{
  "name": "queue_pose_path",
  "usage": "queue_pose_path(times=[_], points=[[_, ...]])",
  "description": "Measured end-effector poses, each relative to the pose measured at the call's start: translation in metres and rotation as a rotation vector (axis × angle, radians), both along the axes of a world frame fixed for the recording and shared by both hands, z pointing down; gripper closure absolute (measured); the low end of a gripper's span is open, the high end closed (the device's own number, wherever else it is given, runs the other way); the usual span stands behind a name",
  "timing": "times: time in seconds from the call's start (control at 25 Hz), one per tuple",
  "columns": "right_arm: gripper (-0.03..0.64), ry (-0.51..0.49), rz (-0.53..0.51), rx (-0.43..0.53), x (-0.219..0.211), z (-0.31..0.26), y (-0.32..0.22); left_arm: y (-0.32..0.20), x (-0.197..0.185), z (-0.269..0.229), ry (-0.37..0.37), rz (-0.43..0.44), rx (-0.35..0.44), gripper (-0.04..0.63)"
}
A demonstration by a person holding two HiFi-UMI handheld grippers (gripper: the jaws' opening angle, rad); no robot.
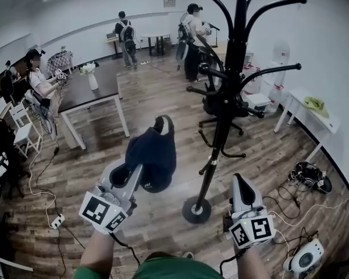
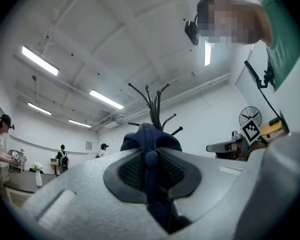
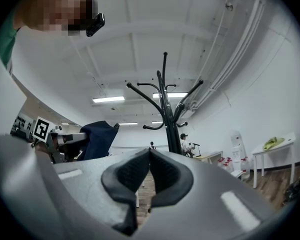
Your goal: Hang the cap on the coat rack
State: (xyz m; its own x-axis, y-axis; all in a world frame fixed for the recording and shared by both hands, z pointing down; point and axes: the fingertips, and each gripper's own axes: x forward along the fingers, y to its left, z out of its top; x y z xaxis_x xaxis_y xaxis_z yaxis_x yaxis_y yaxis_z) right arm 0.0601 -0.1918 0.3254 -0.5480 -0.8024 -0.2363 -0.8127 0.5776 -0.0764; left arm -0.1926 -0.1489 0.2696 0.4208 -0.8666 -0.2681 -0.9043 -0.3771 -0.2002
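Note:
A dark navy cap hangs from my left gripper, which is shut on its fabric; in the left gripper view the cap is pinched between the pads and rises above them. The black coat rack stands to the right of the cap, its round base on the floor and its curved hooks spreading above. My right gripper is held low beside the base, its jaws shut with nothing between them. In the right gripper view the rack stands straight ahead, with the cap to the left.
A dark table stands at the left with a person seated beside it. An office chair sits behind the rack. A white table lines the right wall. Cables lie on the wooden floor at the right. Two people stand at the back.

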Motion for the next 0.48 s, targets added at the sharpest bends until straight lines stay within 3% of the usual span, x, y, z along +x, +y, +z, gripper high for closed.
queue_pose_path(times=[0.28,0.48], points=[[0.614,0.002,0.044,-0.031,0.032,-0.002,-0.041,-0.055,0.016,-0.038,-0.003,0.073,0.051,0.545],[0.614,0.008,0.115,-0.026,0.045,0.004,-0.037,-0.068,0.018,-0.041,-0.021,0.135,0.099,0.545]])
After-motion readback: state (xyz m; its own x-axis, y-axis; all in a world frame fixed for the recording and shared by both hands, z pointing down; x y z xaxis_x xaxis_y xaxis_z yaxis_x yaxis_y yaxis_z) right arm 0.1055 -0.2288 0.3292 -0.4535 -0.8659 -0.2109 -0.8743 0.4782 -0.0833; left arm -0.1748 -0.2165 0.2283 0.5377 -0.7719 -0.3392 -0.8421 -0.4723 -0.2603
